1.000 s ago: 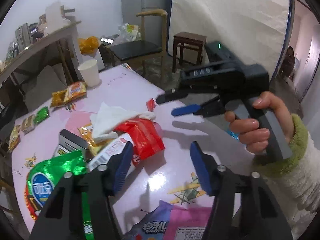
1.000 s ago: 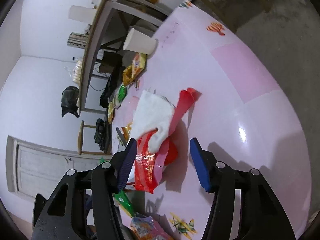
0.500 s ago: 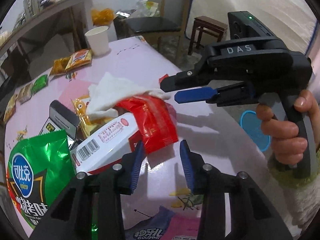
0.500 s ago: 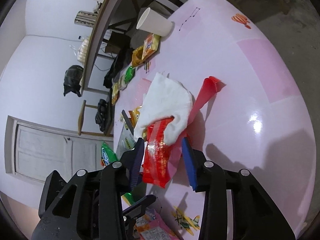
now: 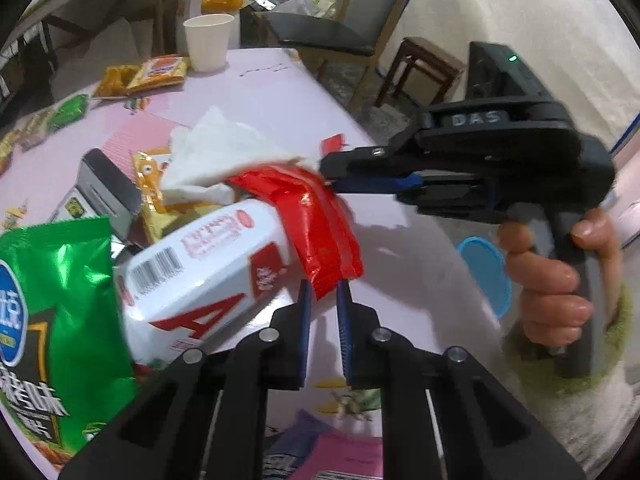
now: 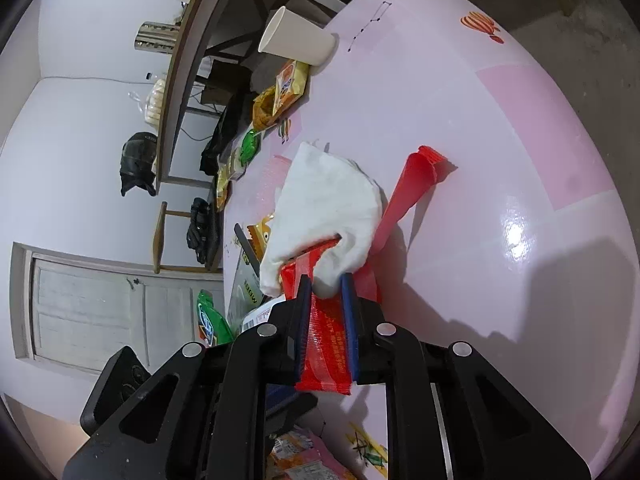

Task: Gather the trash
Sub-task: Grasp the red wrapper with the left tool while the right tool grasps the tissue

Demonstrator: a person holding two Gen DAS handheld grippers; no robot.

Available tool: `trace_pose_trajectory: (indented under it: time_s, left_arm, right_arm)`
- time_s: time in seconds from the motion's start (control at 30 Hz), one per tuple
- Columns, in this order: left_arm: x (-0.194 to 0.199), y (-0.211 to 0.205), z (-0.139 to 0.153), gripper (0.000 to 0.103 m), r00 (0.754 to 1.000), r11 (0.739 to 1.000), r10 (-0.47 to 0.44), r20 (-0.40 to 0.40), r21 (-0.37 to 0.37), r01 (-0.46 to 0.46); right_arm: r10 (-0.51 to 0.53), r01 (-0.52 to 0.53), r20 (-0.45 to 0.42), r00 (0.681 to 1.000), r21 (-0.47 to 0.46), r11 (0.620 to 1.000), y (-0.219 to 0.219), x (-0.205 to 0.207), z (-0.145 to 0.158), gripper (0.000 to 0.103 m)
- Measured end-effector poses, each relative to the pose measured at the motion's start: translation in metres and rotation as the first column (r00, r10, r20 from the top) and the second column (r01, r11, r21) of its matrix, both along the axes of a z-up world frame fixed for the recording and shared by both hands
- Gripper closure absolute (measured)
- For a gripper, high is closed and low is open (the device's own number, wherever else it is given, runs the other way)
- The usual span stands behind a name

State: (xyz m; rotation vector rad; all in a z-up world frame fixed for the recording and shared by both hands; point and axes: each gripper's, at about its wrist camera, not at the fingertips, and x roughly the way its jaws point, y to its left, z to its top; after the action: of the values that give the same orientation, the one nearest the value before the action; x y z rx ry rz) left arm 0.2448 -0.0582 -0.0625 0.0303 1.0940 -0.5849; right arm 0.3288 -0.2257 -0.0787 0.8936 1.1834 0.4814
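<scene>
A red snack wrapper [image 5: 316, 216] lies in a trash heap on the pink table [image 5: 280, 92], under a white tissue [image 5: 224, 156] and next to a white box with red print [image 5: 200, 272]. My left gripper [image 5: 322, 292] is shut on the wrapper's near corner. My right gripper [image 5: 332, 178] comes in from the right and is shut on the wrapper's far end and the tissue edge. In the right wrist view the right gripper [image 6: 326, 286] pinches the red wrapper [image 6: 326, 340] below the tissue [image 6: 328, 208]. A loose red strip [image 6: 412, 184] lies beside it.
A green chip bag [image 5: 52, 312] lies at the left, a purple-pink packet [image 5: 328, 452] at the near edge. A paper cup [image 5: 208, 42] and orange snack packs [image 5: 148, 74] stand at the far edge. A blue lid [image 5: 484, 276] is below the table edge; a chair [image 5: 320, 36] stands behind.
Both grippers have closed from wide open onto the red wrapper. The left moved in toward the heap; the right moved in over the wrapper and tissue.
</scene>
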Motion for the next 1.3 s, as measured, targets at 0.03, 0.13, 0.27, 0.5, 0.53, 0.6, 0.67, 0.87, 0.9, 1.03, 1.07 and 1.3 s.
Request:
trace_pose_trajectory:
  time_s: [0.03,0.13,0.27,0.5,0.53,0.6,0.67,0.87,0.9,1.03,1.07,1.3]
  left_arm:
    - [-0.001,-0.001,0.001,0.084,1.0,1.0,-0.007,0.004,-0.006,0.007]
    - [-0.001,-0.002,0.001,0.072,1.0,1.0,-0.003,0.0,-0.018,0.003]
    - [0.005,-0.005,-0.003,0.062,0.999,0.999,0.015,-0.043,-0.04,-0.017]
    - [0.016,-0.007,-0.013,0.06,0.991,0.994,0.099,-0.086,-0.038,-0.103]
    - [0.016,-0.007,-0.014,0.064,0.991,0.994,0.102,-0.089,-0.039,-0.106]
    - [0.016,-0.008,-0.017,0.075,0.99,0.993,0.106,-0.091,-0.034,-0.109]
    - [0.016,-0.008,-0.02,0.088,0.988,0.992,0.114,-0.106,-0.037,-0.118]
    - [0.007,-0.005,-0.017,0.1,0.99,0.991,0.114,-0.086,-0.054,-0.119]
    - [0.006,-0.004,-0.015,0.1,0.99,0.991,0.114,-0.081,-0.059,-0.119]
    - [0.007,-0.001,-0.008,0.101,0.993,0.991,0.106,-0.044,-0.082,-0.109]
    - [0.007,-0.001,-0.007,0.102,0.994,0.99,0.104,-0.033,-0.088,-0.107]
    - [0.003,0.009,0.015,0.103,0.992,0.985,0.108,0.068,-0.145,-0.097]
  right_arm:
    - [0.002,-0.002,0.001,1.0,0.001,1.0,-0.001,0.0,0.0,0.085]
    - [-0.002,0.002,0.011,1.0,-0.004,1.0,-0.002,-0.001,0.002,0.076]
    - [-0.015,0.016,0.024,1.0,-0.024,1.0,-0.003,0.001,0.003,0.072]
    - [-0.013,0.013,0.005,1.0,-0.016,1.0,0.002,0.008,-0.005,0.071]
    - [-0.016,0.016,0.004,1.0,-0.016,1.0,0.002,0.009,-0.005,0.071]
    - [-0.022,0.022,-0.001,1.0,-0.014,1.0,0.002,0.011,-0.007,0.071]
    - [-0.024,0.024,-0.009,1.0,-0.014,1.0,0.002,0.012,-0.008,0.071]
    - [-0.037,0.037,-0.028,0.999,-0.01,0.999,0.002,0.013,-0.013,0.081]
    - [-0.042,0.042,-0.029,0.999,-0.003,0.999,0.001,0.013,-0.014,0.087]
    - [-0.049,0.049,-0.021,0.999,0.007,0.999,0.0,0.012,-0.011,0.097]
    - [-0.052,0.052,-0.014,0.999,0.005,0.999,0.001,0.012,-0.009,0.098]
    - [-0.076,0.071,0.086,0.993,0.057,0.996,-0.001,0.008,0.017,0.1]
